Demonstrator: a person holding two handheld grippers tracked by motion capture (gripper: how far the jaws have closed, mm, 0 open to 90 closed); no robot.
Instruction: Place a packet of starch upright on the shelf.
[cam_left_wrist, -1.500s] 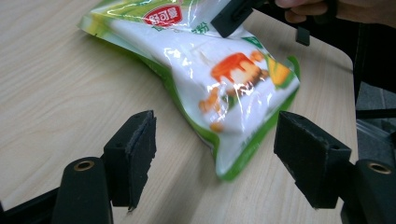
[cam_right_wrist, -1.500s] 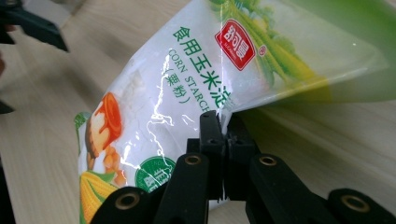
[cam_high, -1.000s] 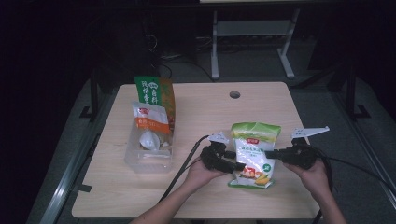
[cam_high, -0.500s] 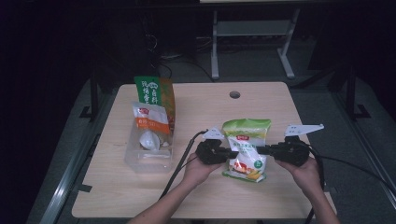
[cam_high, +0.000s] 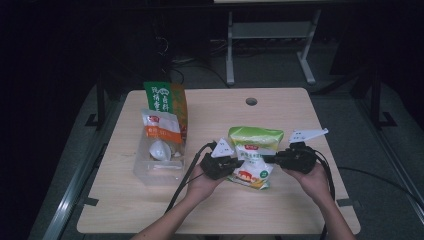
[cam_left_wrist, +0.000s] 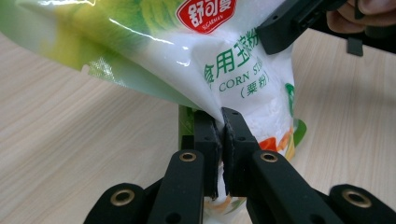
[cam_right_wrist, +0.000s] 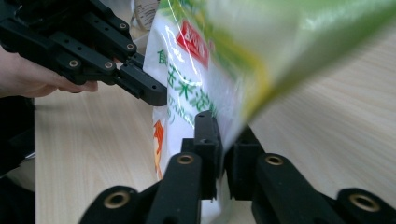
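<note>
A green and white bag of corn starch (cam_high: 252, 156) hangs just above the wooden table (cam_high: 300, 115), between my two grippers. My left gripper (cam_high: 238, 161) is shut on the bag's left edge; in the left gripper view its jaws (cam_left_wrist: 220, 114) pinch the film of the bag (cam_left_wrist: 243, 74). My right gripper (cam_high: 266, 159) is at the bag's right edge. Its jaws (cam_right_wrist: 226, 123) have just been opening and stand slightly apart, with the edge of the bag (cam_right_wrist: 196, 70) still between them.
A clear plastic bin (cam_high: 150, 172) stands on the left of the table. It holds a tall green and orange bag (cam_high: 162, 97) and a white and orange bag (cam_high: 161, 129). A cable hole (cam_high: 251, 101) lies near the table's far edge.
Both hands have carried the bag to the left, toward the bin. The left gripper has shut on the bag's left edge.
</note>
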